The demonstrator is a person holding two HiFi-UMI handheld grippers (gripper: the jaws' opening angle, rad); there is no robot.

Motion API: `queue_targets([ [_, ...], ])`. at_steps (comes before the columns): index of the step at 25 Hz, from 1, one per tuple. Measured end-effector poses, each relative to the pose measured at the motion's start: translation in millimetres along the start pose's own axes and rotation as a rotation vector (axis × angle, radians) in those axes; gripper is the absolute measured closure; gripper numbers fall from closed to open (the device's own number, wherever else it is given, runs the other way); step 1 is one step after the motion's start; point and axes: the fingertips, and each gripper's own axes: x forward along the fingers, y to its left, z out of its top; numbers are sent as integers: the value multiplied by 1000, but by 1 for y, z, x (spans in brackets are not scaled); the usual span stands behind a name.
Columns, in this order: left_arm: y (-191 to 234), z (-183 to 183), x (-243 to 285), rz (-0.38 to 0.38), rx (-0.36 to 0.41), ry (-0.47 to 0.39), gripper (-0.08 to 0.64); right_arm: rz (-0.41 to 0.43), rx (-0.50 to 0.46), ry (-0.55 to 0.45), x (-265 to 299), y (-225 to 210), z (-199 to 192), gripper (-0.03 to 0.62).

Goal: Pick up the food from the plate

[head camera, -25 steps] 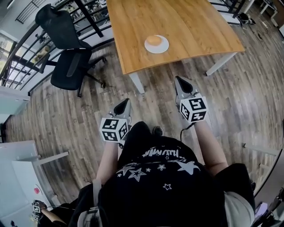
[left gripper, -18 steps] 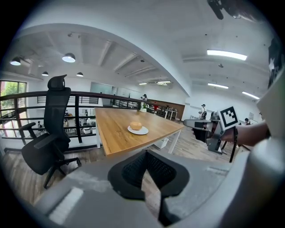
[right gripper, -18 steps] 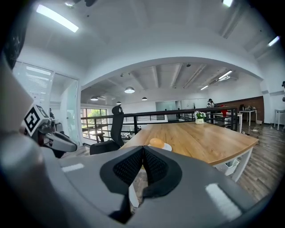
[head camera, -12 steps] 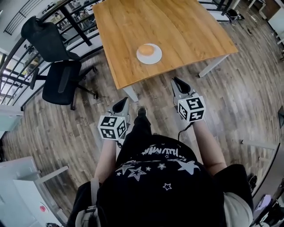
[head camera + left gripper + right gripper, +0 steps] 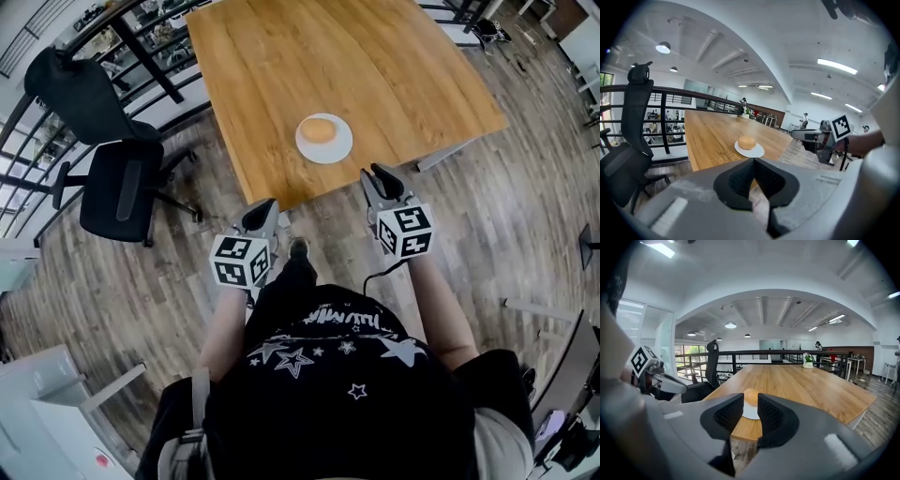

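Two empty tools: left tool [image 5: 263, 208] pinched together, right tool [image 5: 377, 174] just parting slightly.

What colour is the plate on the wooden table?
Plain white. The plate shows best in the head view.

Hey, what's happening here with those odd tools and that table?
A person stands at the near edge of a light wooden table, a two-jaw gripper in each hand. A round golden-brown bun lies untouched on a small white plate. The left gripper is shut and empty. The right gripper points at the bun; its jaws have just been opening and stand slightly apart, nothing between them.
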Motion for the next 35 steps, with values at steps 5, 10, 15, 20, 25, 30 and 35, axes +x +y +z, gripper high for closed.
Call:
queue_targets([
  [5,31,9,19,-6,-5,32,560,30,-2,60,44,0,4,420],
  [10,56,20,35,-24,14,56,560,50,-32,129,78,4,0,309],
  [15,71,30,42,-31,-2,51,560,64,-111,212,102,6,-6,218],
  [20,88,35,45,-24,-12,50,560,72,-225,249,129,4,-7,233],
  [25,108,39,47,-11,-25,47,560,107,-284,309,154,6,-17,254],
  [30,125,40,55,-7,-38,51,560,169,-331,411,182,7,-32,211],
  [35,132,42,62,-13,-34,59,560,245,-463,412,199,13,-33,178],
])
